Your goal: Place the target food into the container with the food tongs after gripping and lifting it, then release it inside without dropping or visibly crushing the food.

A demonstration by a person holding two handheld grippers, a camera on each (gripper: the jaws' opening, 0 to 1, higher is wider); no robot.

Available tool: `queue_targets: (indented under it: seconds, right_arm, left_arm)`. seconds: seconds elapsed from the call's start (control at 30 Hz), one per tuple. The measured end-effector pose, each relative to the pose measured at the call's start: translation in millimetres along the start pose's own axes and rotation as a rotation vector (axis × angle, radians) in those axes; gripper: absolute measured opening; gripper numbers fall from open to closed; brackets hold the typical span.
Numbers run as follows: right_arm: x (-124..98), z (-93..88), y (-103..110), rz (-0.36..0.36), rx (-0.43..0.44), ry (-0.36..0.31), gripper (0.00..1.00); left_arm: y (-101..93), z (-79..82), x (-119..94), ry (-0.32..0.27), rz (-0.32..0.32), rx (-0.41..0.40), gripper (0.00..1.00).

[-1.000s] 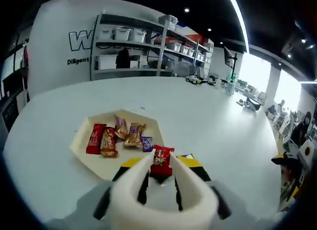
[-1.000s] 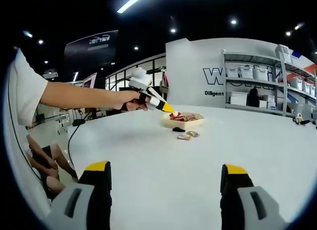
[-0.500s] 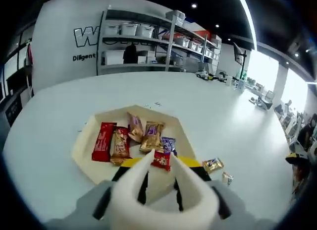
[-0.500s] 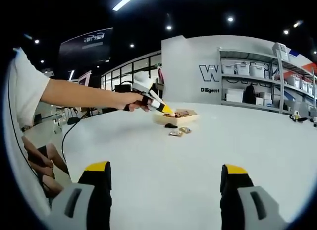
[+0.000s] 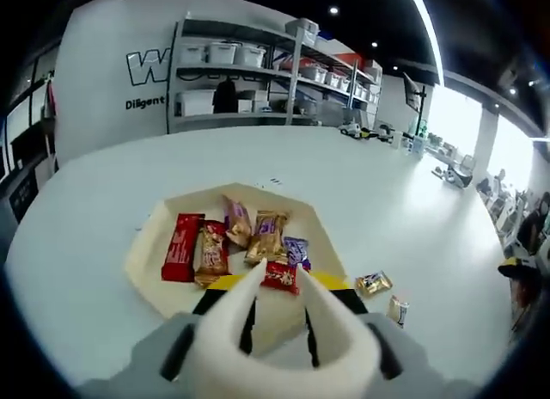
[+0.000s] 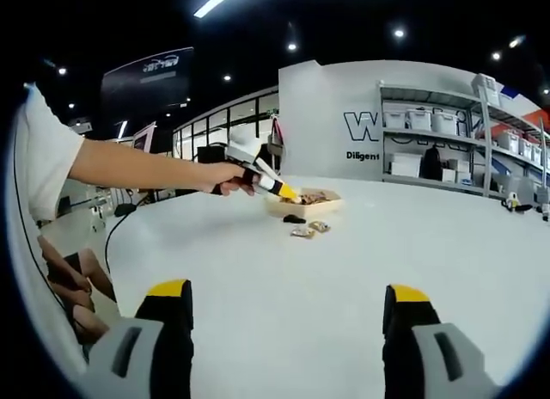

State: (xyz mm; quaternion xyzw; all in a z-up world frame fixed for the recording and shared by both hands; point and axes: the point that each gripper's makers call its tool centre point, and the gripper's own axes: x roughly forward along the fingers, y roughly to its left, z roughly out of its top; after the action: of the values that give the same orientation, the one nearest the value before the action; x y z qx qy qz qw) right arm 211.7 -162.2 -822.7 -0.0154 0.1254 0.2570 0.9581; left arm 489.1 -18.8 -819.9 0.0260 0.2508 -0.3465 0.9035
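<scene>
My left gripper (image 5: 277, 289) is shut on white food tongs (image 5: 258, 317). The tong tips pinch a red wrapped candy (image 5: 278, 277) just above the near side of the beige tray (image 5: 146, 248). In the tray lie several wrapped candies, among them a red bar (image 5: 179, 247) and a gold one (image 5: 210, 253). My right gripper (image 6: 292, 330) stands open and holds nothing, low over the white table. Far ahead in the right gripper view are the left gripper (image 6: 258, 177) with a person's arm (image 6: 137, 165) and the tray (image 6: 305, 203).
Two loose candies (image 5: 372, 284) (image 5: 396, 310) lie on the table right of the tray, also small near the tray (image 6: 309, 230) beside a dark piece (image 6: 295, 218). Shelving with bins (image 5: 249, 81) stands at the back wall. A cable (image 6: 116, 231) hangs off the table's left edge.
The left gripper moved the tongs and red candy from the table beside the tray to over the tray's near side. The right gripper has stayed almost still.
</scene>
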Motion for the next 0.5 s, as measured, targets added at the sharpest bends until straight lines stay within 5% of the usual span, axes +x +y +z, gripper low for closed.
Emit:
queue_targets:
  seconds: [0.23, 0.5]
  right_arm:
    - [7.5, 7.6, 12.0, 0.031, -0.003, -0.015, 0.9]
    - [15.6, 12.2, 35.2, 0.079, -0.019, -0.023, 0.88]
  left_arm:
    - [-23.6, 0.5, -26.7, -0.039, -0.054, 0.039, 0.22]
    - [-44.9, -16.3, -57.8, -0.059, -0.097, 0.054, 0.22]
